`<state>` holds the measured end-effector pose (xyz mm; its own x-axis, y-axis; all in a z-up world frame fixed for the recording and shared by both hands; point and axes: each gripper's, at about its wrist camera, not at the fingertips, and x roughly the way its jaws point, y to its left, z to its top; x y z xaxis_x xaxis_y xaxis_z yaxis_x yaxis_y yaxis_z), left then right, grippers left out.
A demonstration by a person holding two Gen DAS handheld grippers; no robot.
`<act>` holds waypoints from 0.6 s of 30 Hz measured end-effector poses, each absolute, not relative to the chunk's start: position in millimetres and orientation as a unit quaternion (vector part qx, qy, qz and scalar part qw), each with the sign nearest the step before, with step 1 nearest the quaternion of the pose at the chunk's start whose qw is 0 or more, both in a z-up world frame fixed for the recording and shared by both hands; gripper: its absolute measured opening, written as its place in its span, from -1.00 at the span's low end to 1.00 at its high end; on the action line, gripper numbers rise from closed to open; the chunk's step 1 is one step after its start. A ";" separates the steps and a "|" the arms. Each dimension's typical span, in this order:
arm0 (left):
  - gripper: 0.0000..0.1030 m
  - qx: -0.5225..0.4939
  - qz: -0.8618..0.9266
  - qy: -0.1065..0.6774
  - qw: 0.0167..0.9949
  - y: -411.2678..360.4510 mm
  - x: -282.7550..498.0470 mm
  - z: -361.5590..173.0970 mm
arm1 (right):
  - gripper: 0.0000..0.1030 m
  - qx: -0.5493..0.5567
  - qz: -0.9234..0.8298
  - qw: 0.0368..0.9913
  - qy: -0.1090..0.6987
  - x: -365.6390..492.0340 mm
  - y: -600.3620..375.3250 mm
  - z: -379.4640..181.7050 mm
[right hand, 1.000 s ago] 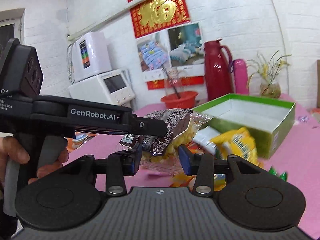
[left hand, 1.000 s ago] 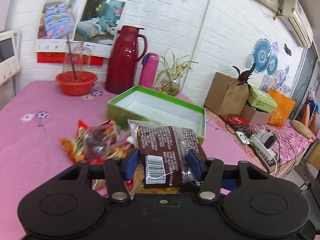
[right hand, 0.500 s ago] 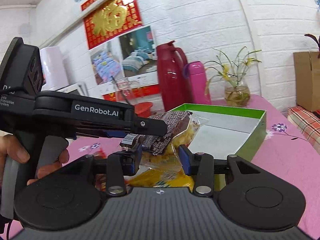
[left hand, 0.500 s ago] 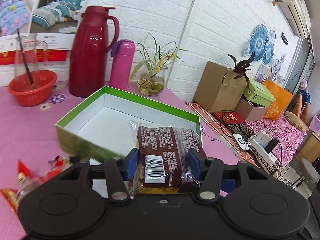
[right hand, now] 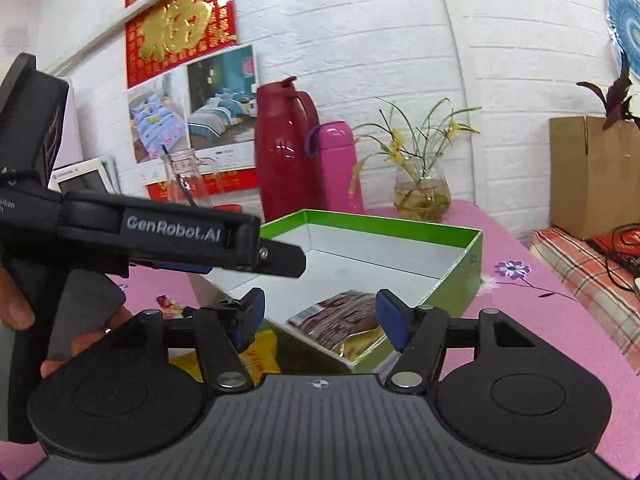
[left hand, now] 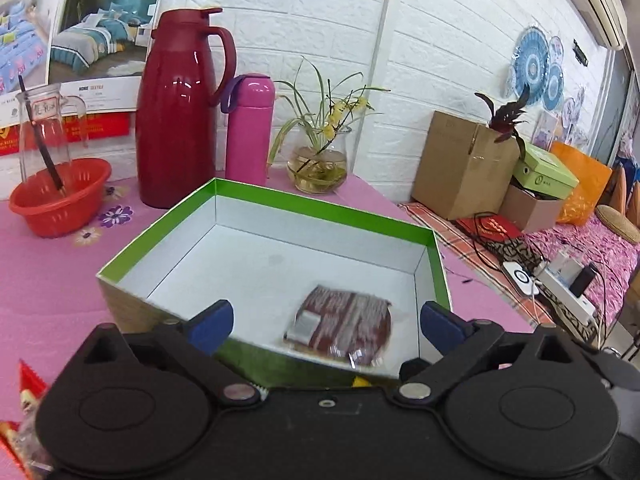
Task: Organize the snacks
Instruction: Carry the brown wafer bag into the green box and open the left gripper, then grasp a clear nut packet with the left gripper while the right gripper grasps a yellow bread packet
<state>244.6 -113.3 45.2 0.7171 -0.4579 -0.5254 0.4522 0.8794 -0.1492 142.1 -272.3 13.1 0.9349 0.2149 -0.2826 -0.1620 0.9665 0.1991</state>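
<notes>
Looking along the left gripper (left hand: 326,322), its jaws have just sprung wide, empty; the blurred brown snack packet (left hand: 343,333), clamped half a second ago, lies inside the green box (left hand: 320,208) at 5 o'clock. The right wrist view alone shows a hand (right hand: 16,304); the right gripper (right hand: 320,316) has likewise just opened over a yellow packet (right hand: 362,346), partly hidden, under the brown one.

glossy clear-film snack packet (left hand: 343,330) between blue pads; matt card box (left hand: 280,204) ahead; glossy plastic red jug (left hand: 176,108) beyond; matt pink tablecloth (left hand: 48,276) beneath.
</notes>
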 end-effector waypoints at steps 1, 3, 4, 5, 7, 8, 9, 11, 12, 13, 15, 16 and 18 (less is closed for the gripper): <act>1.00 -0.008 -0.243 0.286 0.927 -108.6 239.2 47.8 | 0.99 0.090 0.097 0.980 0.151 136.1 -272.3 16.3; 1.00 -0.014 -0.237 0.286 0.928 -97.8 224.0 55.2 | 1.00 0.097 0.100 0.980 0.145 121.6 -272.4 22.1; 1.00 -0.015 -0.235 0.285 0.929 -92.7 216.1 58.4 | 1.00 0.098 0.100 0.980 0.141 111.3 -272.2 24.2; 1.00 -0.016 -0.232 0.283 0.931 -88.3 205.4 62.8 | 1.00 0.098 0.099 0.981 0.137 101.0 -271.4 25.5; 1.00 -0.019 -0.221 0.284 0.933 -78.8 186.7 67.7 | 1.00 0.098 0.099 0.981 0.138 81.7 -270.3 25.7; 1.00 -0.022 -0.215 0.285 0.934 -74.0 174.8 69.4 | 1.00 0.099 0.100 0.980 0.140 71.7 -270.0 24.5; 1.00 -0.024 -0.214 0.285 0.934 -69.4 163.7 70.0 | 1.00 0.103 0.100 0.979 0.143 61.9 -270.6 22.8; 1.00 -0.028 -0.212 0.285 0.934 -61.4 140.1 69.1 | 1.00 0.115 0.097 0.977 0.151 42.4 -272.6 17.8; 1.00 -0.030 -0.212 0.284 0.935 -58.1 128.5 67.1 | 1.00 0.122 0.096 0.975 0.156 34.3 -274.4 15.2; 1.00 -0.031 -0.213 0.283 0.935 -55.2 117.8 64.0 | 1.00 0.131 0.094 0.973 0.163 25.9 -275.9 12.0; 1.00 -0.027 -0.210 0.288 0.934 -52.8 97.8 55.7 | 1.00 0.147 0.086 0.969 0.176 13.3 -280.1 6.2; 1.00 -0.026 -0.209 0.290 0.934 -52.2 90.3 51.1 | 1.00 0.154 0.082 0.968 0.183 7.8 -281.7 3.1; 1.00 -0.028 -0.206 0.298 0.931 -51.1 75.1 37.6 | 1.00 0.162 0.075 0.966 0.189 -3.5 -285.0 -1.9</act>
<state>75.1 -51.1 37.6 0.7368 -0.4008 -0.5444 0.3679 0.9133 -0.1746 -3.5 -285.0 -1.9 0.9174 0.2056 -0.3407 -0.0834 0.9365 0.3406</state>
